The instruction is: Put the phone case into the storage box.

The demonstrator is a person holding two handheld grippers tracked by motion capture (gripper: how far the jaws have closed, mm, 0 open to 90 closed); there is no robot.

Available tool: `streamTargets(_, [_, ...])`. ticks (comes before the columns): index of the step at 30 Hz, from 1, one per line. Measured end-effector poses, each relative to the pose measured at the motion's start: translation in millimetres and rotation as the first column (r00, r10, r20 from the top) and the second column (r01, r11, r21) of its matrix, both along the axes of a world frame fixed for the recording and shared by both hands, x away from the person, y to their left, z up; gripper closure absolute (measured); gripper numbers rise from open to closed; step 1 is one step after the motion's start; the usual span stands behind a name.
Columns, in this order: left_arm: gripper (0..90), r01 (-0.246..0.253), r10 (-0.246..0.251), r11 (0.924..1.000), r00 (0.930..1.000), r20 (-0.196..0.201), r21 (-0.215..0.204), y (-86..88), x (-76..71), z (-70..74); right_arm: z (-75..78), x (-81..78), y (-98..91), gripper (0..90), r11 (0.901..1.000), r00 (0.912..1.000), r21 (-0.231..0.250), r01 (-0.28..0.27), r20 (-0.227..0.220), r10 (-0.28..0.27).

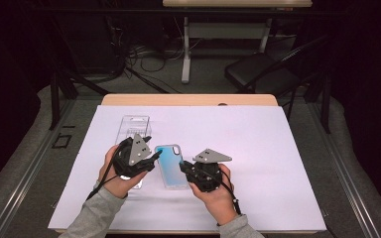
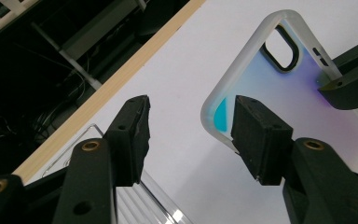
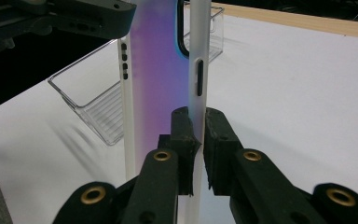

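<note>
- A phone case (image 1: 172, 166), translucent w/ blue-to-purple tint, is being held above the white sheet (image 1: 258, 148) at table centre, btw. the two grippers.
- In the right gripper view, the case's (image 3: 156, 79) near side wall is being pinched by the right gripper (image 3: 196, 133); both pads are seen pressed flat on the thin white rim, jaws nearly together on it.
- In the high view, the right gripper (image 1: 186, 167) is being gripped in the person's right hand (image 1: 217, 196), just right of the case, w/ its grey plate on top.
- The left gripper (image 2: 191, 126) is being held at the case's (image 2: 279, 88) corner by the camera cut-out; jaws are standing apart, roughly half open. One pad is being shown over the case's edge; the other is off to the side over bare sheet (image 2: 182, 79). No squeeze on the case is being shown; contact of the nearer pad can't be told.
- In the high view, the left gripper (image 1: 151, 156) is being held in the left hand (image 1: 116, 173), just left of the case.
- A clear plastic tray (image 1: 134, 126) is lying on the sheet behind and under the left gripper, just beside the case; it is also being seen in the right gripper view (image 3: 98, 107) and at the bottom of the left gripper view (image 2: 135, 200).
- The sheet is being borne by a wood-edged table (image 1: 188, 99).
</note>
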State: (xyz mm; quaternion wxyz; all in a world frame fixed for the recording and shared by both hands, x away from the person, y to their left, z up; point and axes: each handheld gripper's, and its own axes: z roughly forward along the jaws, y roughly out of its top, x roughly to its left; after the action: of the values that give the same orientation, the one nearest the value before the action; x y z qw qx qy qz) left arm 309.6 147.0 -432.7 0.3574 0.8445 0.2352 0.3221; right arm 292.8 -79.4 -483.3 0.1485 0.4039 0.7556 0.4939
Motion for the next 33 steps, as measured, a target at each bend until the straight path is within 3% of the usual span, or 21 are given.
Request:
streamTargets(17, [66.9,0.032,-0.031,0.9994,0.9992,-0.026,0.013,-1.5,-0.9,-1.3,-0.5,0.5,0.8,83.6,1.0000,1.0000,-0.004,-0.006,0.000,0.006])
streamTargets(33, [76.7,0.051,-0.049,0.9984,0.9978,-0.044,0.023,-1.9,-1.9,-0.8,-1.6,0.5,1.8,83.6,0.9999,0.9999,-0.011,-0.011,0.002,0.011])
